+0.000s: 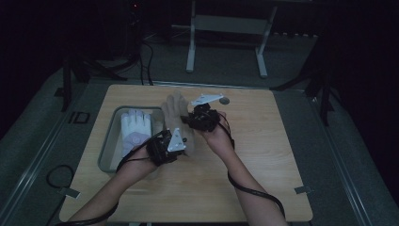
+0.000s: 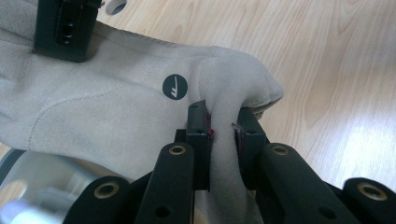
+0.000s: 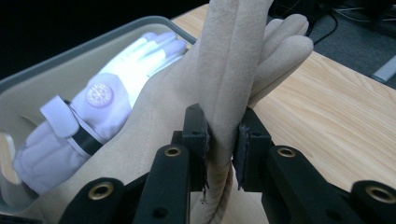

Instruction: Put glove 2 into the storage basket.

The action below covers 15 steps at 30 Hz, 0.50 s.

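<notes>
1. Both grippers are on the soft beige suede-like glove (image 1: 175, 113), which lies across the pale wooden table (image 1: 263, 155) just beside the grey rectangular plastic tray (image 1: 109, 141), one edge over the tray's rim.
2. The left gripper (image 2: 223, 125) has its jaws nearly closed, pinching a ridge of beige fabric at the glove's cuff end, close to the small round dark logo patch (image 2: 174, 87).
3. The right gripper (image 3: 223, 126) is clamped just as narrowly on a fold of fabric further along, toward the glove's fingers (image 3: 285, 44).
4. In the tray lies a white glove with a round badge and strap (image 3: 93, 112), apparently the one already stowed.
5. My read: the beige glove is being carried to the tray, beside its white neighbour.
6. To do it well, lift both ends together so the middle clears the tray's rim.
7. Keep the pinches firm; this fabric looks slippery enough to slide out.
8. Lower it flat beside the white glove, then release.
</notes>
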### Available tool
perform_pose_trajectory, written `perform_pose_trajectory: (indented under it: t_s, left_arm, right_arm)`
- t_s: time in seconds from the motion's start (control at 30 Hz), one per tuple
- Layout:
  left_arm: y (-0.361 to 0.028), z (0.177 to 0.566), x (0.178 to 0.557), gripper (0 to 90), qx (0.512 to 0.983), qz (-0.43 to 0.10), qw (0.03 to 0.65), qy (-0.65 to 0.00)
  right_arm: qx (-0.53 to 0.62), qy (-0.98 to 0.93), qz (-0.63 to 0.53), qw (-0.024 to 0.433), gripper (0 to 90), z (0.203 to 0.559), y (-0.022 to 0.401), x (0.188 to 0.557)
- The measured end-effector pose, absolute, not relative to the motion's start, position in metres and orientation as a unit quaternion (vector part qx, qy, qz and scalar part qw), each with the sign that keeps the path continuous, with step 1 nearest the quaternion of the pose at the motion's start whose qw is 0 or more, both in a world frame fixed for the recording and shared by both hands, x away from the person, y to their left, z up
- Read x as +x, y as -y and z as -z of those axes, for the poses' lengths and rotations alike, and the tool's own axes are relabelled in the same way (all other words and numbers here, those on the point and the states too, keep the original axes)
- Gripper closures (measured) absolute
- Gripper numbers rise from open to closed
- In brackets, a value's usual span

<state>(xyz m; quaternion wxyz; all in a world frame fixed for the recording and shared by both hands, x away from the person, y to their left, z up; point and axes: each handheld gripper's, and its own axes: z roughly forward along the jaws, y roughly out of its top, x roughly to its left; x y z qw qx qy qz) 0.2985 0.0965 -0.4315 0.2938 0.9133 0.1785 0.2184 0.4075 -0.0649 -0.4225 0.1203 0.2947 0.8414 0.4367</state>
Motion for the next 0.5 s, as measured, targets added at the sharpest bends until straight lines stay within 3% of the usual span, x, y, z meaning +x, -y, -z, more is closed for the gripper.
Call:
perform_pose_trajectory:
  t_s: [0.5]
  left_arm:
    - [-0.149,0.428,0.289,80.2,0.911,-0.228,0.272,-0.211]
  right_arm:
    - [0.262,-0.851,-0.442,0.103,76.7,0.420,0.002,0.409]
